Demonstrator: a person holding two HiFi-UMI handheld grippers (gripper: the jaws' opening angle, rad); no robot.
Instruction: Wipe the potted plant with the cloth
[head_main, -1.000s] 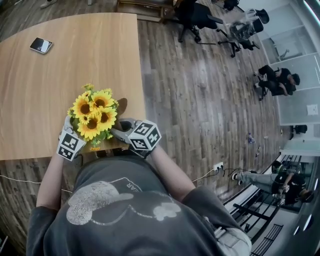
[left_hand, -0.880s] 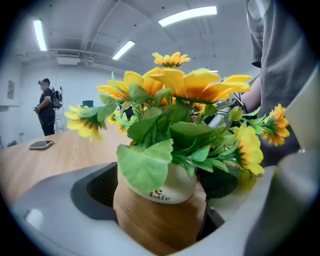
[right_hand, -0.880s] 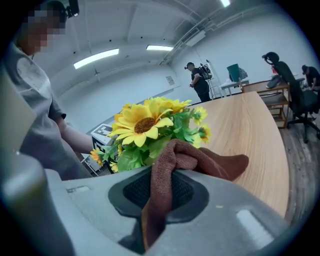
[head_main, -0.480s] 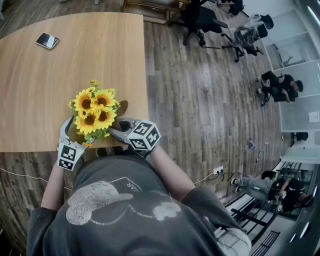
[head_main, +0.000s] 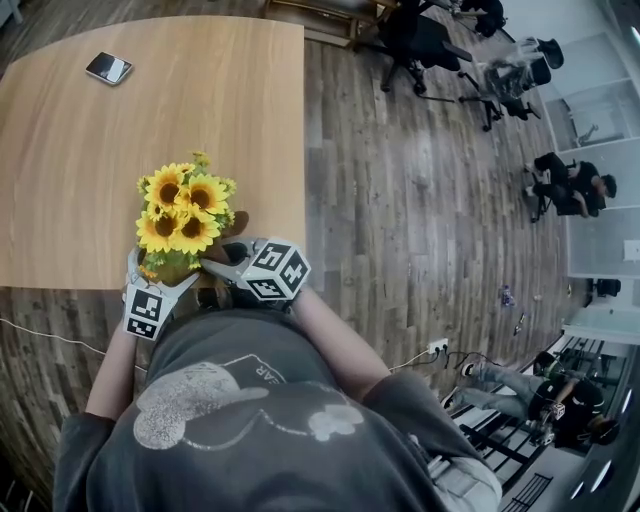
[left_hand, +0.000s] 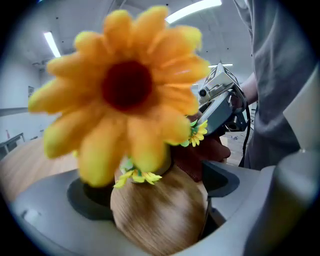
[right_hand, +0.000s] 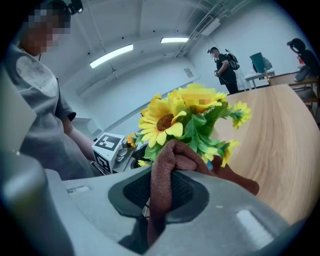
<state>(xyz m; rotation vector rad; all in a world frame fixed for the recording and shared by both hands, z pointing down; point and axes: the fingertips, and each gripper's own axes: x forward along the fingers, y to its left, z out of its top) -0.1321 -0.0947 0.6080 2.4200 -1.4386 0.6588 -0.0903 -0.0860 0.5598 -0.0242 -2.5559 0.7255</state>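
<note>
A bunch of yellow sunflowers (head_main: 178, 208) in a tan wood-grain pot (left_hand: 160, 212) stands by the table's near edge. My left gripper (head_main: 158, 282) is shut on the pot, which fills the space between its jaws in the left gripper view, under a big blurred sunflower (left_hand: 125, 95). My right gripper (head_main: 218, 264) is shut on a brown cloth (right_hand: 167, 167), whose bunched top lies against the green leaves and flowers (right_hand: 185, 117). The cloth (head_main: 236, 226) also shows to the right of the blooms. The two grippers face each other across the plant.
The wooden table (head_main: 80, 140) ends just right of the plant and at its near edge. A phone (head_main: 108, 68) lies far back. Office chairs (head_main: 420, 35) and seated people (head_main: 570, 180) are across the wood floor. A cable (head_main: 40, 335) runs below the table.
The plant and both grippers have shifted slightly left along the near edge. Both grips look the same, and the head view has tilted a little.
</note>
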